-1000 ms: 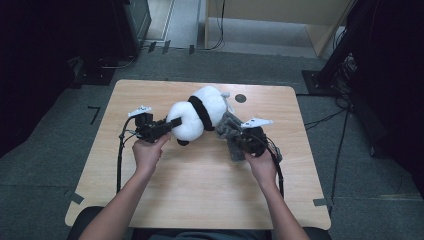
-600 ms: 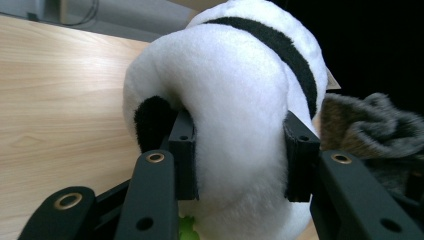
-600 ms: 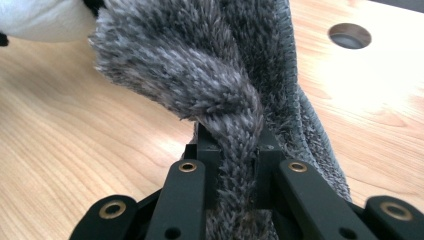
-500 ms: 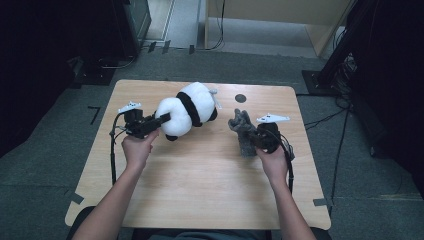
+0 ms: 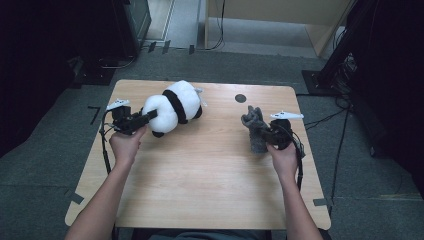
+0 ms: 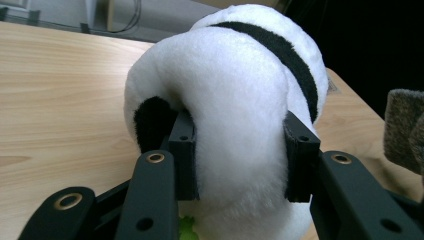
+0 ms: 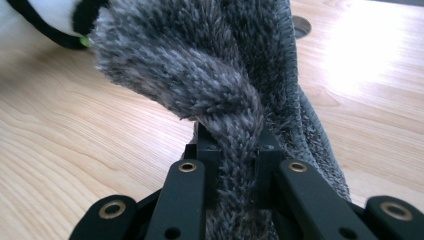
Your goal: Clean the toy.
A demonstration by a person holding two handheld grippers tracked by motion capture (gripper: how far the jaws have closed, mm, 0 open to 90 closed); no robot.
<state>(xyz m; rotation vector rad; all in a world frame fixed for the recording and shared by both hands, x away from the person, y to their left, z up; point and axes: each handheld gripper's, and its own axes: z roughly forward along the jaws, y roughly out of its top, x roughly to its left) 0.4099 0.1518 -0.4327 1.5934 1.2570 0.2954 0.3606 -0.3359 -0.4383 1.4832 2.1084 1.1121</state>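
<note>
Grey shaggy fleece cloth (image 7: 235, 90) is pinched tight in the right gripper (image 5: 267, 135), a fold bunched between its jaws and the rest standing up ahead of them; it looks light and limp, so a bunched fold should hold best. Beyond, the left gripper (image 5: 147, 116) is clamped on the white-and-black plush panda toy (image 6: 235, 105), jaws sunk into 1 rounded end: soft, squashy, likely light. Both rest on the pale wooden table (image 5: 200, 175).

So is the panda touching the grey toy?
No, in the high view the panda sits at the left and the grey toy at the right, bare table between them.
</note>
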